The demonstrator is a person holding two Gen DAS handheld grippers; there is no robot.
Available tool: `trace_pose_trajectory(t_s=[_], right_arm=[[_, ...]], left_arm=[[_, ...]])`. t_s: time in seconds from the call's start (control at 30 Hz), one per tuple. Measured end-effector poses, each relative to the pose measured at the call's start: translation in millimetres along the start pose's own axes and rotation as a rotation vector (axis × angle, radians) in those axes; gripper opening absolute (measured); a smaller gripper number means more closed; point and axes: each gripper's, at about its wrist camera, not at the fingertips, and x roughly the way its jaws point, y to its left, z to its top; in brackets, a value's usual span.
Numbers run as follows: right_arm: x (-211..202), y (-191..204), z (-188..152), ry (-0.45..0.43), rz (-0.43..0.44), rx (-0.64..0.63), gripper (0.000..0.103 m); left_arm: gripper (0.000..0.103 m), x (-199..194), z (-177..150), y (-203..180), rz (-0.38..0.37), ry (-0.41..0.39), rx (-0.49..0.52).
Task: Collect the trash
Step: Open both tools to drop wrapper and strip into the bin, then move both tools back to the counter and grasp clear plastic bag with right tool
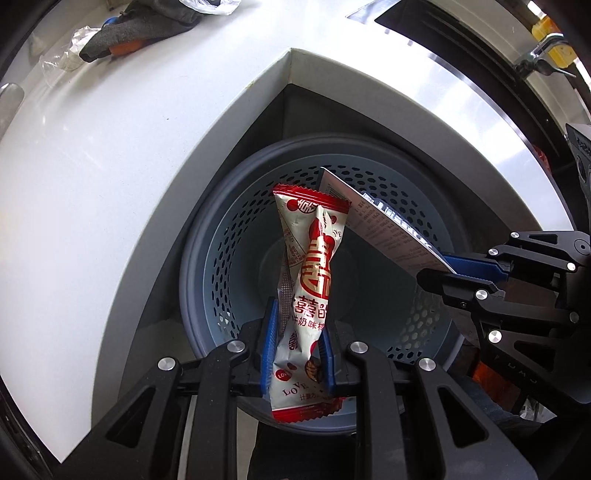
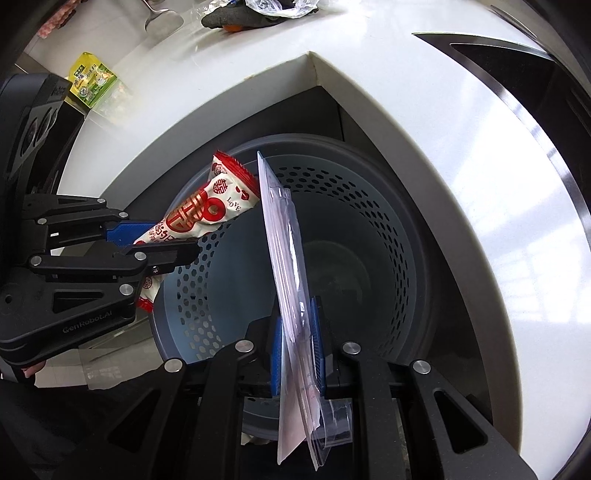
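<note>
— Why are both grippers parked over that bin (image 1: 207,266)?

— It sits on the floor, tucked under the corner of the white counter (image 1: 110,177), so anything let go from there should fall straight in. That looks like the plan: both pieces of trash hang right above the opening, and I see nothing lying in the bottom yet.

— What's the left gripper (image 1: 297,354) got?

— A red-and-white snack wrapper (image 1: 314,266). The blue fingers (image 1: 269,343) are closed in on its lower part, pinching it from both sides, and the rest sticks out over the bin.

— And the right gripper (image 2: 298,354)?

— A flat card with clear plastic packaging (image 2: 284,258), held edge-on. Its fingers (image 2: 318,343) are squeezed nearly together with the sheet clamped between them, the far end leaning down into the bin's mouth.

— Anything left on the counter?

— A green packet (image 2: 92,79) near the edge, and further back a grey cloth (image 1: 136,29) with some crumpled clear plastic (image 2: 280,7). Those may be next.
</note>
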Motion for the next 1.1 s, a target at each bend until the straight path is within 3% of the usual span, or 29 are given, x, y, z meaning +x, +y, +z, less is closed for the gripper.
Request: trace_pose_trajectory(t_s=[0.07,0.13,0.17,0.2,0.37,0.57,0.7,0.8,1.1], right_arm=[[1.5,-1.3,0.9,0.001,-0.006,0.003,0.015],[1.9,-1.6,4.2,0.001,-0.015,0.010,0.021],[1.8,-0.6,4.5,-0.004,-0.025,0.015,0.038],[-2.5,-2.5,3.5,-0.014,-0.034,0.020,0.046],[-7.0,-0.5,7.2,-0.029,-0.048,0.036,0.060],[-20.8,5.6,16.3,-0.061,-0.066,0.012,0.066],[-43.6,12.3,31.1,-0.123,-0.084,-0.029,0.066],[-62.1,16.4,48.3,-0.185,-0.089,-0.039,0.073],[-91.6,20.7,116.9,-0.297,-0.079,-0.055,0.075]], left_arm=[[0.023,3.1,2.3,1.6,-0.007,0.009,0.001],[0.036,4.6,3.7,2.8,-0.010,0.010,-0.004],[0.055,4.5,4.1,3.7,-0.013,0.008,-0.012],[0.069,3.8,4.7,5.0,-0.017,0.004,-0.021],[0.074,-0.9,7.0,8.1,0.008,-0.002,-0.023],[0.076,-21.9,7.7,9.0,0.012,-0.042,-0.029],[0.076,-48.2,10.8,15.2,0.038,-0.114,-0.050],[0.078,-72.5,18.6,28.3,0.056,-0.185,-0.086],[0.085,-128.5,47.3,68.4,0.103,-0.359,-0.180]])
